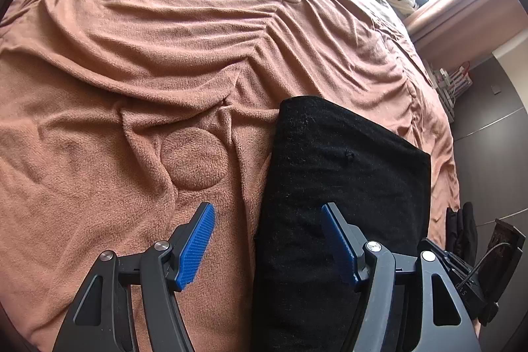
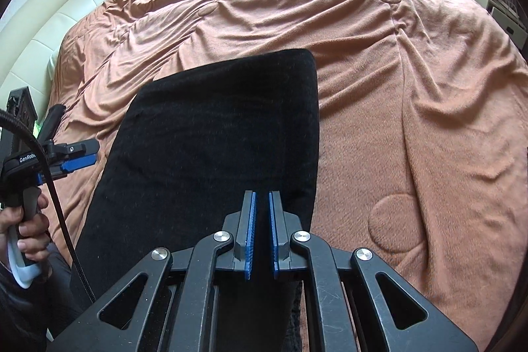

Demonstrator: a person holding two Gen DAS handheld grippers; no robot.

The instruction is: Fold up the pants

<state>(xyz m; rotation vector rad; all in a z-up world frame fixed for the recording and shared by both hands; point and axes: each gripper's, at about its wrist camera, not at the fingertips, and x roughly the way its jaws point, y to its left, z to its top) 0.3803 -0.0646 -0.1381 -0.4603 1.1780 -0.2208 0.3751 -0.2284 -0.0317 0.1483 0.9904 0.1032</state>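
The left gripper hangs over the bed with its jaws spread and nothing between them; one pad sits above the brown blanket, the other above the left edge of the black pants. The pants lie on the blanket as a long folded strip, its long axis running away from both grippers toward the head of the bed. In the right wrist view the right gripper has its jaws nearly together over the strip's near right part; whether cloth is pinched I cannot tell. The right gripper looks the nearer one to the near end, which a further fold would likely lift.
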